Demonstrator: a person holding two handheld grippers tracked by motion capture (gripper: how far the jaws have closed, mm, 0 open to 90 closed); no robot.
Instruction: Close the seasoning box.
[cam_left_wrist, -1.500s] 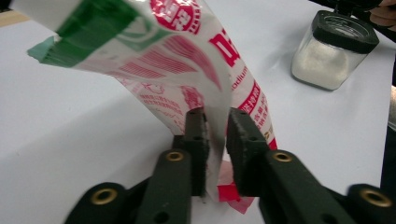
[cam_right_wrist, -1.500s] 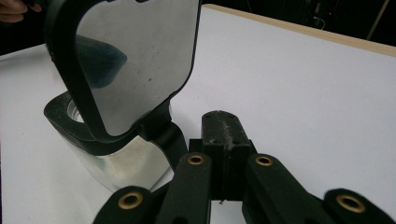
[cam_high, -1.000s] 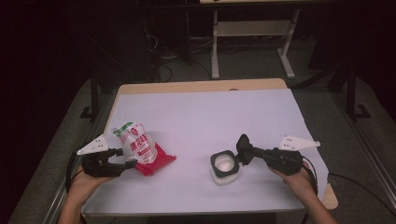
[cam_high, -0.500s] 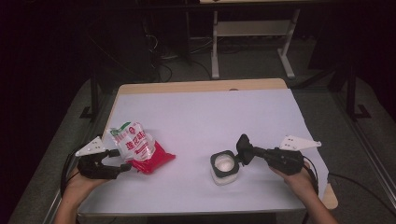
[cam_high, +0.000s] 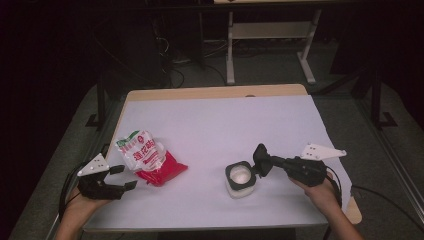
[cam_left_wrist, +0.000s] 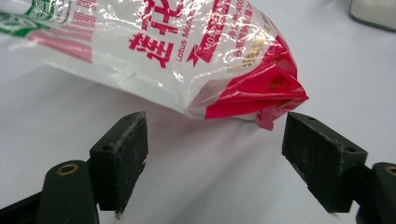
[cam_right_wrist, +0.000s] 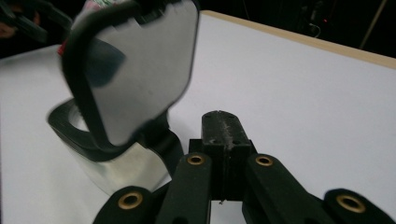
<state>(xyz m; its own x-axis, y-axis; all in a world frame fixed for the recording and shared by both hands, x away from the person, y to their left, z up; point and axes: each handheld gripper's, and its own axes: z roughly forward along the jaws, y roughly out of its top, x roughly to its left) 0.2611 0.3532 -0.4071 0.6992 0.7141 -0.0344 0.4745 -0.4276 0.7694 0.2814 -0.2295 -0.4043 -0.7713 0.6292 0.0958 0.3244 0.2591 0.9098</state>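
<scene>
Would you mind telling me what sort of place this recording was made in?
Probably a lab or studio: a table under a white sheet, cables trailing across the dark floor, and a metal stand behind.

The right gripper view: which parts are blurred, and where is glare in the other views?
Right gripper view: the container's flip lid is soft and out of focus, while the jaws are sharp. Left gripper view: bright glare streaks on the plastic bag. High view: the table is evenly lit, the room behind dark.

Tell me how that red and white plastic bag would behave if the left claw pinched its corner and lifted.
The bag looks like thin, glossy, crinkled film, so it would probably sag and may slip. Its bulging body suggests loose contents that could shift toward the low end.
</scene>
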